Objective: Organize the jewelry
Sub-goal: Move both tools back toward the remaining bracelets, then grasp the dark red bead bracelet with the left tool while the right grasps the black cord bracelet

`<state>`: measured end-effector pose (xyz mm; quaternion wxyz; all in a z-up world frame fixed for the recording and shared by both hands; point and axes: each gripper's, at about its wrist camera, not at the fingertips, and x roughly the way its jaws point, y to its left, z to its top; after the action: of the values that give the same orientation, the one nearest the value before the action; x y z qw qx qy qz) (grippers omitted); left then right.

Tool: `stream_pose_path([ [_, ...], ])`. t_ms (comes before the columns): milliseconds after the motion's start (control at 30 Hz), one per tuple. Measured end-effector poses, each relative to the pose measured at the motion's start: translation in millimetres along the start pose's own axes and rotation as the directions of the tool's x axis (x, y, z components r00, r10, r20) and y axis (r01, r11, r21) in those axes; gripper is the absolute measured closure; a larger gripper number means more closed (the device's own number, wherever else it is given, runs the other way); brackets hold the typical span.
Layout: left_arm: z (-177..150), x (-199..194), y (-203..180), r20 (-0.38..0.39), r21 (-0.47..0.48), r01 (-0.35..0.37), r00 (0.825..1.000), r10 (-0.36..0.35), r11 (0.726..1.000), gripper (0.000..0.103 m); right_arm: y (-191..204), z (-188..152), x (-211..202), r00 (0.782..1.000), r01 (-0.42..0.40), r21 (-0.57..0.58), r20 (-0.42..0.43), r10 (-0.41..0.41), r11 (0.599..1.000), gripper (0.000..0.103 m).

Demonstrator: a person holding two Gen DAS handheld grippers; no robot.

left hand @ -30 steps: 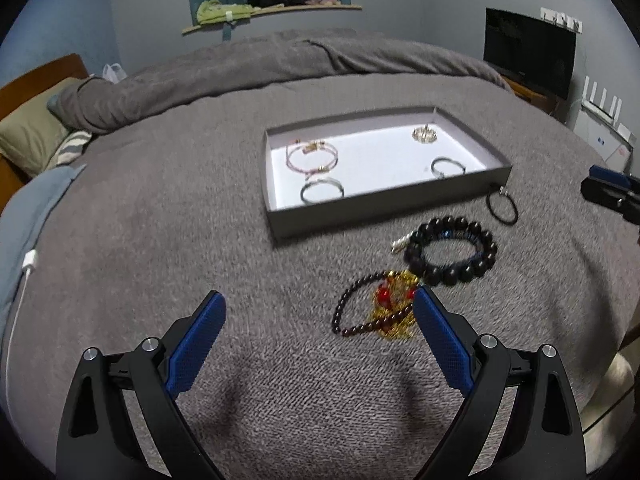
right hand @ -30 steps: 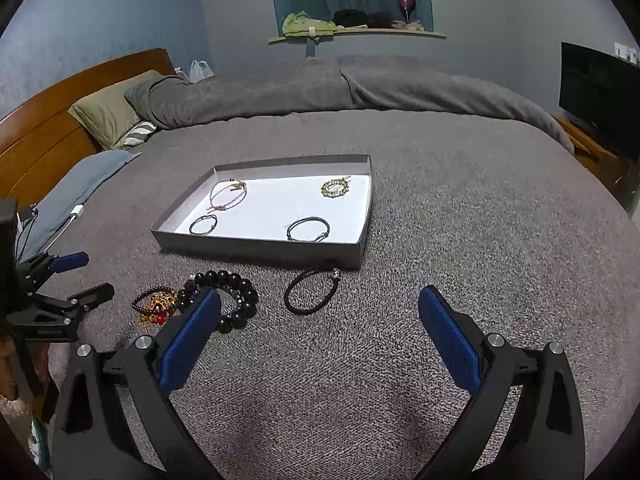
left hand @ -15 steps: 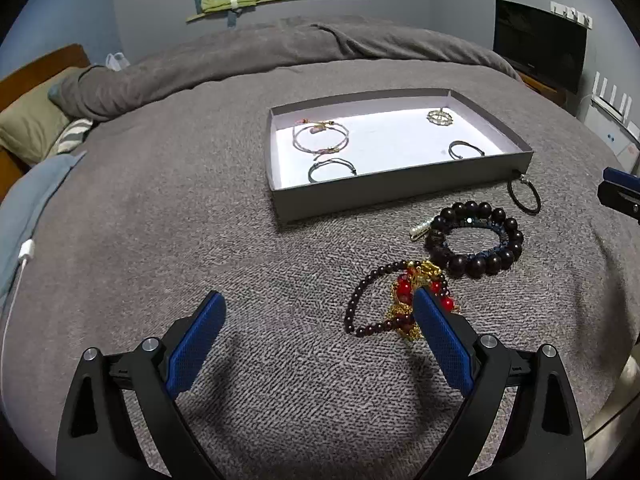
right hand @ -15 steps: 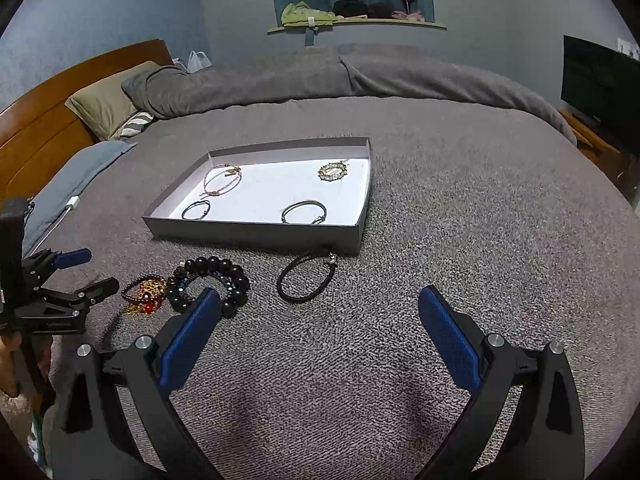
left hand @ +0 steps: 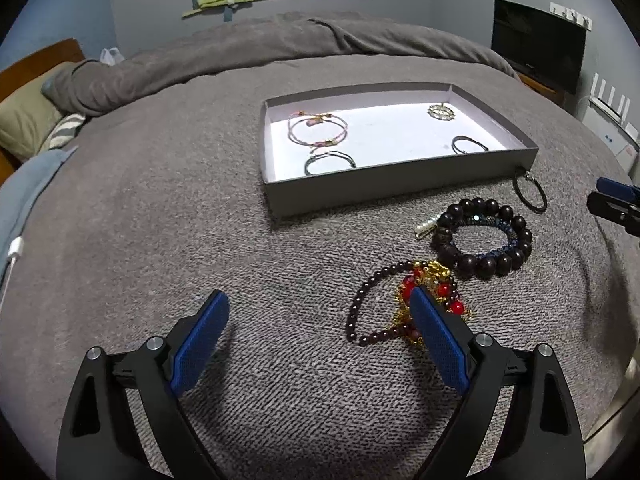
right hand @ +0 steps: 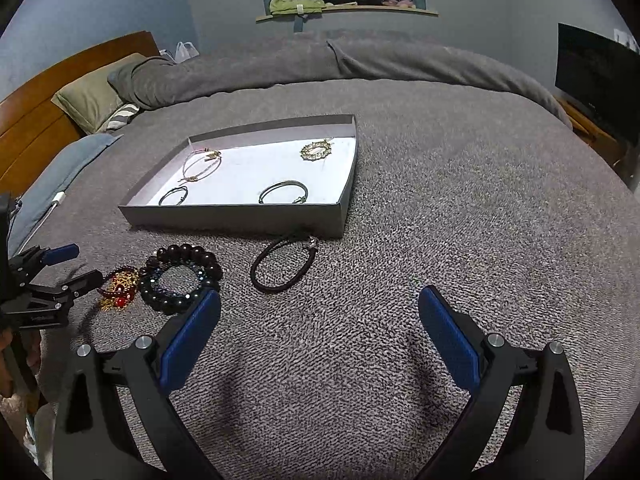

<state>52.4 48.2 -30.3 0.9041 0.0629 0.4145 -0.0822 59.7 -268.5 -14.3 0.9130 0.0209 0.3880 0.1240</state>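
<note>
Meanwhile, the left tool (left hand: 316, 304) hung low over the grey bed (left hand: 140, 220) with its jaws spread wide; they had just been closing a little, and nothing but blanket lay between the blue pads. Its right-hand pad (left hand: 438, 340) stood in front of the tangled red and gold bracelet (left hand: 432, 280), whose dark small-bead strand (left hand: 360, 308) curled out toward the gap; whether the pad touched the tangle I could not tell. Just beyond that tangle lay the large dark bead bracelet (left hand: 486, 236), with a small pearl clip (left hand: 425, 227) at its left side. A black cord loop (left hand: 530, 194) lay against the near right corner of the grey tray (left hand: 380, 188).

Inside the tray, a pink cord bracelet (left hand: 318, 130) sat by the far left corner, a dark thin bangle (left hand: 330, 160) by the near left wall, a gold round ornament (left hand: 442, 112) by the far right corner and another dark bangle (left hand: 469, 145) by the near right wall.

The right tool (right hand: 320, 300) also hovered over bare blanket, jaws wide and empty. From its view the black cord loop (right hand: 284, 266) lay just ahead of it, touching the tray's near wall, and the large bead bracelet (right hand: 180, 278) lay beside its left pad (right hand: 188, 340). The left tool (right hand: 60, 276) showed at the left edge of that view, near the red and gold tangle (right hand: 120, 286).
</note>
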Motion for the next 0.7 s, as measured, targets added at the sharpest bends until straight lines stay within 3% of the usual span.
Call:
stream_pose_path([
  [33,0,1,-1,-0.002,0.004,0.006,1.0,-0.006,1.0,0.018,0,0,2,1.0,-0.001,-0.003,-0.003,0.001,1.0,0.006],
  [100,-1,5,-4,-0.018,0.016,0.025,1.0,-0.024,1.0,0.036,1,-1,5,1.0,0.001,-0.008,-0.007,-0.001,1.0,0.006],
  [300,-2,13,-10,-0.049,0.04,0.084,0.995,-0.082,0.996,0.061,3,0,16,1.0,0.012,-0.023,-0.011,-0.013,1.0,0.006],
  [433,-3,15,-12,-0.058,0.047,0.111,0.992,-0.108,0.993,0.067,5,3,26,1.0,0.005,-0.027,-0.021,-0.005,1.0,0.008],
  [700,-4,19,-11,-0.077,0.056,0.142,0.988,-0.137,0.988,0.08,18,7,52,0.998,-0.018,-0.053,-0.065,0.014,0.998,0.024],
])
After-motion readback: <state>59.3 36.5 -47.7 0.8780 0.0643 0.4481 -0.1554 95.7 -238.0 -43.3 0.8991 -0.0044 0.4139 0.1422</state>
